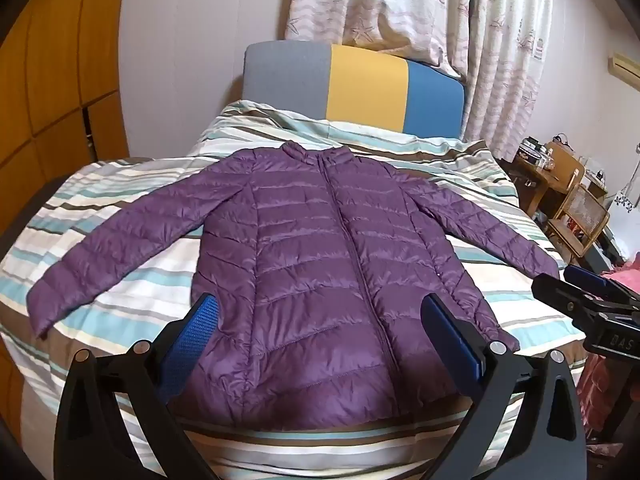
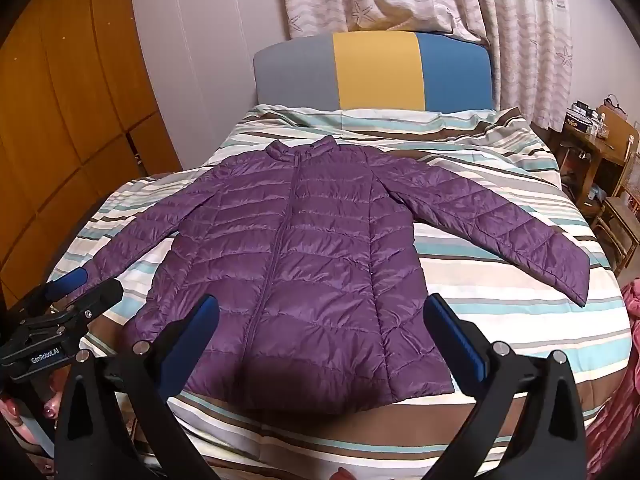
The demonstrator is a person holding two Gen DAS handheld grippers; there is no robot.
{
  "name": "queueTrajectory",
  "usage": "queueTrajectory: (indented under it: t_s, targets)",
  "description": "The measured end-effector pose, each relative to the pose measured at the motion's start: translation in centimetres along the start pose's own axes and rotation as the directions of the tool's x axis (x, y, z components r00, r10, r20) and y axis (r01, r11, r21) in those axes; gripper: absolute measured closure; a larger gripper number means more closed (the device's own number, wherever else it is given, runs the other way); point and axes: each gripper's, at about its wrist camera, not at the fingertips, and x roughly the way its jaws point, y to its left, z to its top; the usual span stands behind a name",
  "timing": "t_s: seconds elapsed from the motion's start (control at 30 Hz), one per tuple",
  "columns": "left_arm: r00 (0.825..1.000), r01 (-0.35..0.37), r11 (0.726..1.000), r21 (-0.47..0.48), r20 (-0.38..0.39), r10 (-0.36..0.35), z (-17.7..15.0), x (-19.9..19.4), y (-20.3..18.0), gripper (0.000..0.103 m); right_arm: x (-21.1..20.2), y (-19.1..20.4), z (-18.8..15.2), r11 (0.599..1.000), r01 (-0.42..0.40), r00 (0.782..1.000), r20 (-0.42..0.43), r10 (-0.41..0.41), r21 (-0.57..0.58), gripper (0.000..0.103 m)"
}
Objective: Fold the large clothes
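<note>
Jacket lies flat on bed; headboard behind, seemingly shelves right

1. The left claw tilts downward, its blue-padded jaws spread wide with nothing gripped.
2. The right claw tilts downward alongside it, jaws equally wide and empty.
</note>
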Motion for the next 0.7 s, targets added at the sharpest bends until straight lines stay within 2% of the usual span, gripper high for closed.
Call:
queueTrajectory:
  t_s: [0.33, 0.7]
  targets:
    - [1.000, -0.001, 1.000, 0.023, 0.005, 0.001, -0.8, 0.3, -0.8, 0.003, 0.3, -1.2, 0.2, 0.999, -0.023, 1.000, -0.006, 0.023, 0.032, 0.002]
    - [1.000, 0.010, 1.000, 0.021, -0.007, -0.010, -0.5, 0.1, -1.0, 0.003, 0.4, -0.4, -0.1, 1.000, -0.014, 0.999, -0.028, 0.015, 0.025, 0.002]
